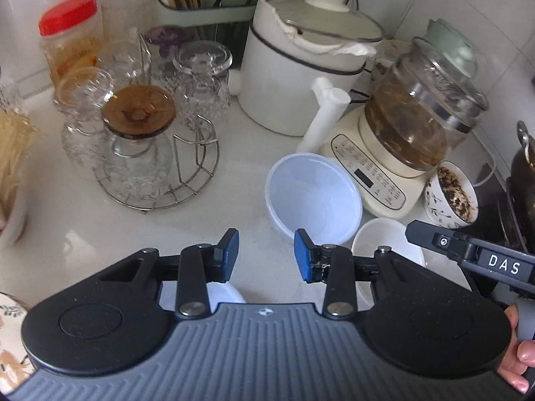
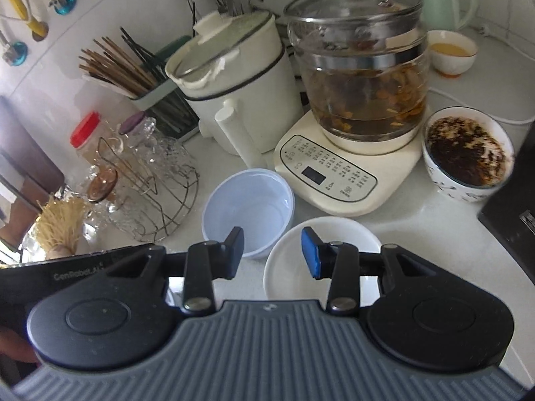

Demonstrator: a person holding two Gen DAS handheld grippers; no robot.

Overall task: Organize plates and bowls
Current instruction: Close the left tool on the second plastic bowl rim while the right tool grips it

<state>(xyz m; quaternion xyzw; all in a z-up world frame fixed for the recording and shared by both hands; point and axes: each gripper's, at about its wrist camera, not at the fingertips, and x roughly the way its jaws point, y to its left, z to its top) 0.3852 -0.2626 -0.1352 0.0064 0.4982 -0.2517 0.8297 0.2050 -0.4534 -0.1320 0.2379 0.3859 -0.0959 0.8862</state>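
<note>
Nearest the lens, the left tongs (image 1: 266, 255) and the right tongs (image 2: 272, 252) stand partly open and hold nothing. The white plate (image 2: 337, 234) lies on the worktop (image 1: 234, 173) just in front of the kettle base (image 2: 334, 173); the plastic bowl (image 2: 249, 205) sits left of that base, beside the plate. This looks like the approach; next, one set of tongs must straddle a rim and close.

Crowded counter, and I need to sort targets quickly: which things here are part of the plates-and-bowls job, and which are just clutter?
For the job:
- pale blue bowl
- white dish
- patterned bowl, with dark residue inside

Just lying about:
- glass kettle on its base
- white pot
- glasses rack
- chopstick holder
- red-lidded jar
</note>
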